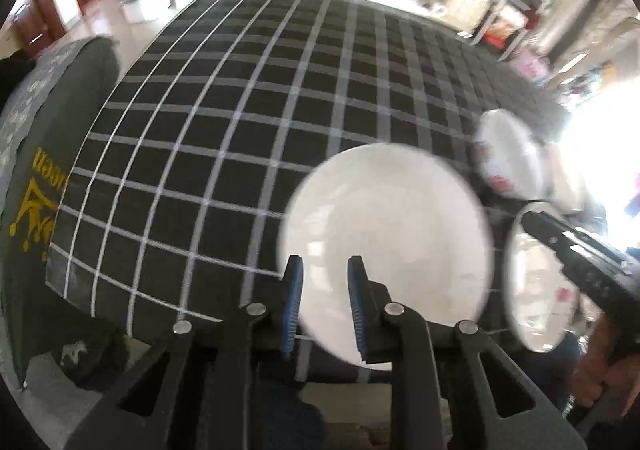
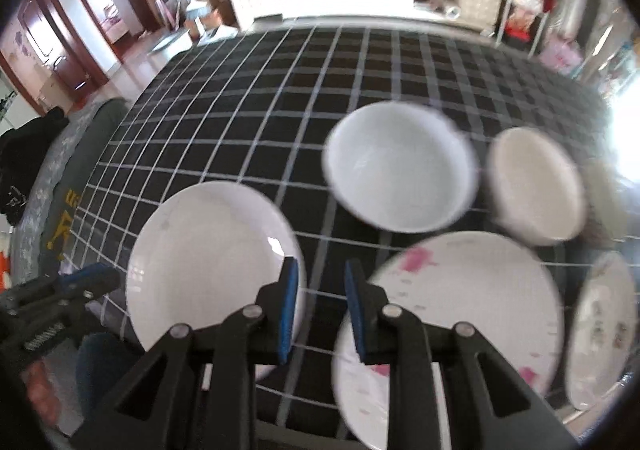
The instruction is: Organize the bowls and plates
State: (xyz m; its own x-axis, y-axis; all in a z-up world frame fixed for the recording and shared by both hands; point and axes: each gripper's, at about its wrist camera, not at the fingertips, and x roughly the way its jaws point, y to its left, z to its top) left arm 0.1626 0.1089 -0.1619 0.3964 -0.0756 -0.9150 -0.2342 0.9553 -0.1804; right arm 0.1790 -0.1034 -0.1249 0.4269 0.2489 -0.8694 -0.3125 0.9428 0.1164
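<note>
A: so how far along is the person with the plates and bowls? From what shows, basically nowhere. Going left to right in the right wrist view: a plain white plate sits alone near the front edge of the checked tablecloth, then a white bowl further back, a pink-flecked plate in front of it, a cream bowl beside the white one, and a patterned plate at the far right edge. Nothing stacked, everything lying apart

B: anything in the bowls?

A: both look empty, plates too, though it's blurry

B: and the grippers?

A: left gripper hangs over the plain white plate, fingers set narrow with a gap, nothing between the pads as far as the view shows. Right gripper same deal, narrow gap, only tablecloth showing between them, holding nothing

B: so what's left?

A: all of it probably: plates into one pile, bowls nested
</note>
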